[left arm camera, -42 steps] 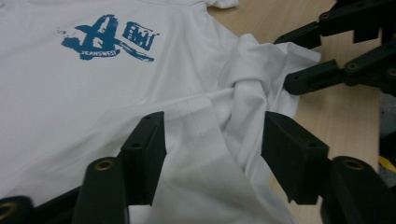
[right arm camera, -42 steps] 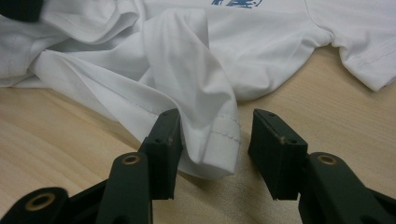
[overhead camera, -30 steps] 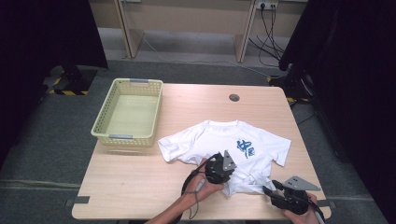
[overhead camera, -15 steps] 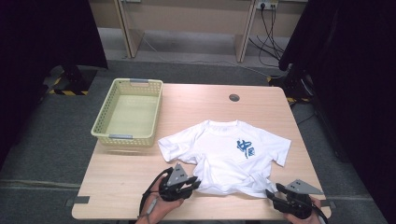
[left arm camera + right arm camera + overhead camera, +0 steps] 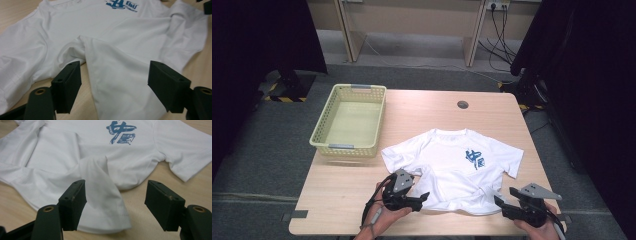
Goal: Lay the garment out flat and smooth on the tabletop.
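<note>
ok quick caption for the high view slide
Two hand-held grippers, left and right, open at the near hem of a white t-shirt beside a basket.

Surroundings: worktop, basket, floor fittings

The worktop (image 5: pixel 362 200) is a light wooden surface with a round grommet hole (image 5: pixel 462 104) near its far edge. A pale yellow perforated plastic basket (image 5: pixel 325 134) stands on the far left part of the worktop, its long sides running front to back, with grey handle inserts at both short ends. The floor (image 5: pixel 257 150) around the worktop is grey carpet. A light-coloured desk frame (image 5: pixel 412 20) stands beyond the worktop, with black cables (image 5: pixel 502 30) hanging at its right and a wall socket above them. Black curtains (image 5: pixel 592 75) hang at both sides; a yellow-black striped marking (image 5: pixel 277 92) lies on the floor at the left.
</note>
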